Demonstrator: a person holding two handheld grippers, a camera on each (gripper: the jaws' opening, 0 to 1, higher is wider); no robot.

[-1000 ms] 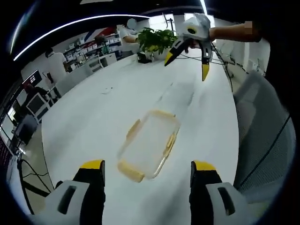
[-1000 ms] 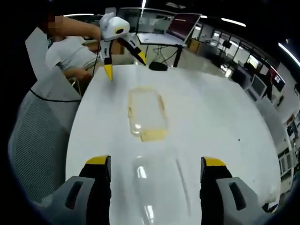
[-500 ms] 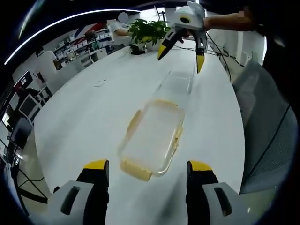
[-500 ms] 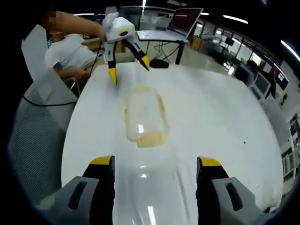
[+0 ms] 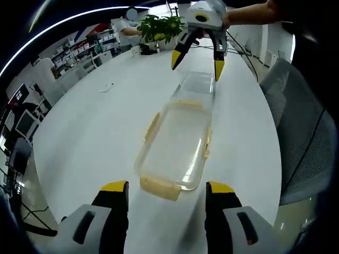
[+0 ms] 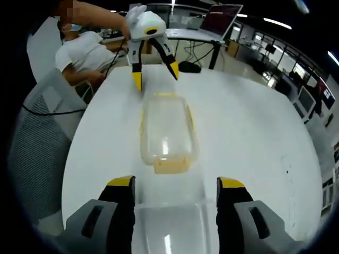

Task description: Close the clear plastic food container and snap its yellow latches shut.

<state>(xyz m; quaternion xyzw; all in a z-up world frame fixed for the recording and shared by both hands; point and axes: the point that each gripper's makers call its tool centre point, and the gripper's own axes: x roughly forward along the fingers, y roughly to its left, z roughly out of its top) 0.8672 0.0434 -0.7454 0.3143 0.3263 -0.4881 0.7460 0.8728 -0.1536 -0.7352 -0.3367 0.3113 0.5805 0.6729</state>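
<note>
A clear plastic container part with yellow latches (image 5: 177, 145) lies flat on the white table (image 5: 90, 127), just ahead of my left gripper (image 5: 167, 193), which is open and holds nothing. Beyond it lies a plain clear plastic part (image 5: 198, 84), end to end with the latched one. Over that part hovers my right gripper (image 5: 196, 66), open. In the right gripper view the plain clear part (image 6: 169, 225) sits between the jaws of my right gripper (image 6: 176, 185). The latched part (image 6: 165, 129) lies ahead, and the left gripper (image 6: 155, 76) stands open at its far end.
A grey mesh chair (image 5: 302, 132) stands close to the table's edge; it also appears in the right gripper view (image 6: 37, 132). A potted plant (image 5: 159, 26) stands at the table's far end. A seated person in a white shirt (image 6: 85, 53) is behind the left gripper.
Both grippers have come in closer to the two clear parts from opposite ends and lower over the table. The parts themselves have stayed put.
</note>
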